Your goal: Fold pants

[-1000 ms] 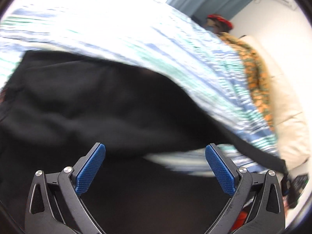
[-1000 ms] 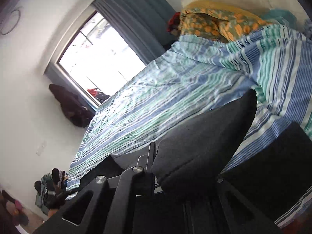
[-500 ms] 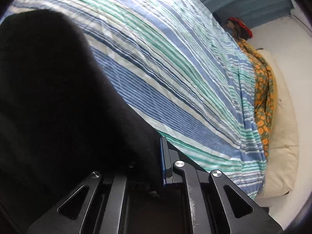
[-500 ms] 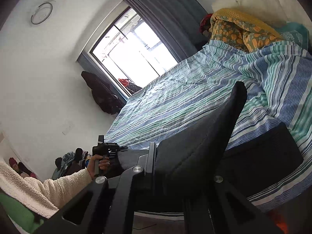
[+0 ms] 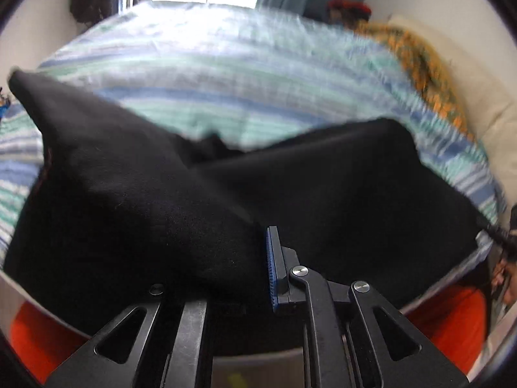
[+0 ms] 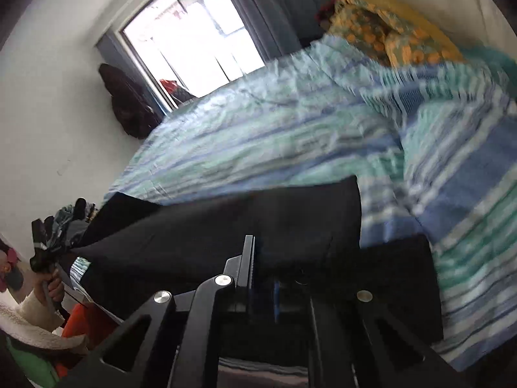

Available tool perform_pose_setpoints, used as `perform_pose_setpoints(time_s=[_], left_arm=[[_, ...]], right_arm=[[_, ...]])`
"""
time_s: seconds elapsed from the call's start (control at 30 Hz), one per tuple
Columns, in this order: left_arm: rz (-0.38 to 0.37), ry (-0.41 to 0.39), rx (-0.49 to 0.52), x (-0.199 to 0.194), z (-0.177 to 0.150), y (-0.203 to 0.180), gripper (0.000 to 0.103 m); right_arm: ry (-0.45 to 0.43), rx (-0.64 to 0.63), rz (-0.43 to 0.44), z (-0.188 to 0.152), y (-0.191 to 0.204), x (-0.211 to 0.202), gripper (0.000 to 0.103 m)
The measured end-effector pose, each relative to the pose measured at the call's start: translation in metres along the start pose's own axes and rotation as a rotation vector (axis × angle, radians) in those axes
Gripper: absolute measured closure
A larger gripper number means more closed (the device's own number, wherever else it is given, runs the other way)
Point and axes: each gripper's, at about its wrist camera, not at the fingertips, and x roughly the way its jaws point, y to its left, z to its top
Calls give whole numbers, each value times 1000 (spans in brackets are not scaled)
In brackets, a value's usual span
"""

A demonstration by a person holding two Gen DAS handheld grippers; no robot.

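Pants (image 5: pixel 135 194) of black cloth lay on the striped bed cover (image 5: pixel 226 74), near the edge of the bed at 6 o'clock in both views. Both grippers had hold of them. The left gripper (image 5: pixel 258 265) was closed on a thick bunch of the cloth, which hid one finger, so only the blue pad (image 5: pixel 270 268) of the other could be seen pressing on it. The right gripper (image 6: pixel 261 274) was also closed, with almost no gap, and a fold of the same cloth went in between its fingers. I judge the pants to be light and very soft: they hung and creased freely and would not keep any shape alone, so a hem or the waistband, where the cloth is doubled, seems the best place to hold, with both corners of one edge taken together. The cloth looked a little fuzzy, so probably not slippery. The left wrist view showed two dark lobes meeting at 12 o'clock from the pad. Only the right wrist view showed the person's hand (image 6: pixel 51 286) in a fluffy white sleeve (image 6: pixel 29 320) at 8 o'clock and the window (image 6: pixel 194 38) at 11 o'clock.
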Motion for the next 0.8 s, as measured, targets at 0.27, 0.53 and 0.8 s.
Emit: perform_pose_setpoints(time_s=[0.27,0.53,0.8], left_arm=[[-3,79,16,27,-19,-21,95],[3,76,24,22,-18,-35,96],[8,96,122,36,-23,-83,94]], right_arm=[[39,217,13,-34,-54,10,49],[-43,353,25,-42,-83,0,96],[-105,367,-267,-42,-85,-20,99]])
